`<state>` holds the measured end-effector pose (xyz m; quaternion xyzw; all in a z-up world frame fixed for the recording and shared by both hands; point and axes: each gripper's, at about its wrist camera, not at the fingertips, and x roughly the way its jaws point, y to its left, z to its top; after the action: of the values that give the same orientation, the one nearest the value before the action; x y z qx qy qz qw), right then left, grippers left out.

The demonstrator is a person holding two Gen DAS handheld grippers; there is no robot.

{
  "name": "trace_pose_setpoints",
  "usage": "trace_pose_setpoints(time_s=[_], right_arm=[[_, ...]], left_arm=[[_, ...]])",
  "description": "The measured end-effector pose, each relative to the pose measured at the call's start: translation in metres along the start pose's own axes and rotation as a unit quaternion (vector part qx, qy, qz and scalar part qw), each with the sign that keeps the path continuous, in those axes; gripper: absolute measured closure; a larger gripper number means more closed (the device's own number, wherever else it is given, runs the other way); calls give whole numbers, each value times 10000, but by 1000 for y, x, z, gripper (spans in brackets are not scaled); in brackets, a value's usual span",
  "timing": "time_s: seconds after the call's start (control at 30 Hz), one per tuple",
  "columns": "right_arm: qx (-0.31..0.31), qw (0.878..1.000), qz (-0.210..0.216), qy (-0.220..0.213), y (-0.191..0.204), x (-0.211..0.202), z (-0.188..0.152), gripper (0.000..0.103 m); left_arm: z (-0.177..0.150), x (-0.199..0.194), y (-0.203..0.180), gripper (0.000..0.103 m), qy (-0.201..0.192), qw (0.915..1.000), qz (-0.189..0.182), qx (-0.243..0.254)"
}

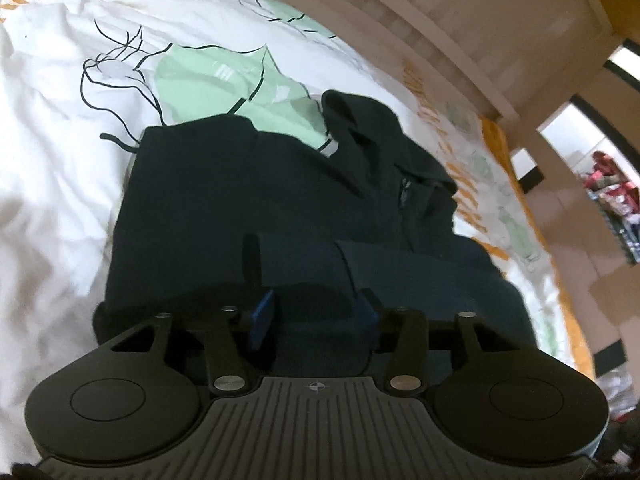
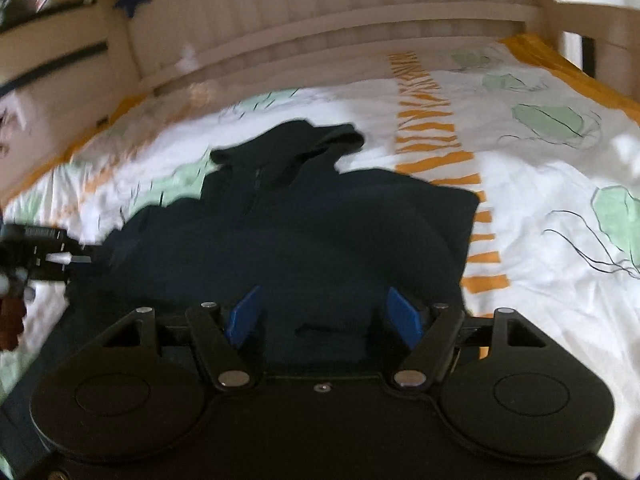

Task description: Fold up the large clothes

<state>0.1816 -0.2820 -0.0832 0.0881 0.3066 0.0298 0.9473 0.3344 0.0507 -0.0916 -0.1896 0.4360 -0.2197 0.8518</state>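
A dark navy hooded zip jacket (image 1: 248, 192) lies on the bed, partly folded, with its hood at the far end. In the right wrist view the jacket (image 2: 320, 224) fills the middle, with its hood towards the wooden rail. My left gripper (image 1: 300, 268) hovers over the jacket's near part. Its jaws stand apart and the blue pads (image 1: 262, 316) press on nothing. My right gripper (image 2: 324, 304) stands open above the near edge of the jacket, with only fabric lying below it. The left gripper (image 2: 44, 256) also shows at the left edge of the right wrist view.
The bed cover (image 1: 52, 140) is white and creased, with green shapes, black lines and orange stripes (image 2: 436, 120). A pale wooden bed rail (image 2: 320, 16) runs along the far side. Beyond the bed's end stand posts and coloured clutter (image 1: 612, 196).
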Motion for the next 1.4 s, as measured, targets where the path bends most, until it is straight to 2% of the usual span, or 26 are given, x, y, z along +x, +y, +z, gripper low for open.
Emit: trace_pose_setpoints(time_s=[0.13,0.17,0.2,0.27,0.37,0.43,0.53,0.6,0.67,0.7,0.73,0.77,0.87,0.97,1.07,1.13,1.2,1.3,1.33,1.37,1.4], right_arm=[[-890,9956,-298,-11,15,0,-5,32],[-1071,9936,-364,-8,17,0,-7,34],[-1244,9914,-411,4,18,0,-8,35],[-1614,9854,-531,49,20,0,-12,40],[-2208,9730,-657,144,23,2,-19,44],[-2553,9642,-700,143,26,5,-22,45],[-2844,9565,-645,115,28,14,-26,49],[-3015,9514,-615,114,31,22,-27,51],[-3237,9440,-631,104,34,31,-29,65],[-3271,9427,-648,86,34,34,-29,69],[-3202,9452,-632,75,32,36,-28,77],[-3031,9511,-591,47,29,36,-24,81],[-2035,9787,-248,-72,13,23,-6,88],[-1313,9911,188,-131,4,8,7,87],[-1469,9880,414,246,10,12,1,87],[-1594,9841,483,615,11,23,-7,86],[-1603,9835,457,705,10,23,-12,82],[-1320,9874,527,692,1,14,-9,72],[-1226,9888,552,655,-3,9,-7,59],[-1113,9903,591,593,-7,4,-3,51],[-982,9917,654,513,-12,-2,2,49]], left_arm=[[-1,11,-6,54,65,9997,235,78],[-1,10,-7,65,27,9996,260,69],[-1,10,-7,102,-26,9998,180,88],[-1,9,-8,103,-24,9999,120,100],[2,6,-14,103,-138,9995,132,254],[6,4,-15,103,-200,9996,80,178],[14,3,-16,103,-202,9998,-9,14],[16,3,-19,103,-195,9998,42,92],[17,3,-22,103,-175,9997,32,173],[17,2,-25,103,-178,9996,24,206],[16,1,-27,103,-189,9995,22,251],[16,-2,-29,103,-221,9992,36,324],[14,-8,-37,102,-337,9976,134,595],[12,-11,-49,101,-450,9940,240,971],[7,-3,-62,92,-464,9902,366,1267],[4,4,-64,79,-386,9903,361,1285],[-2,13,-64,76,-329,9893,400,1364],[-11,27,-60,76,-240,9806,778,1782],[-14,31,-57,76,-183,9761,949,1946],[-17,35,-53,72,-162,9721,1065,2084],[-18,35,-47,70,-208,9709,1002,2165]])
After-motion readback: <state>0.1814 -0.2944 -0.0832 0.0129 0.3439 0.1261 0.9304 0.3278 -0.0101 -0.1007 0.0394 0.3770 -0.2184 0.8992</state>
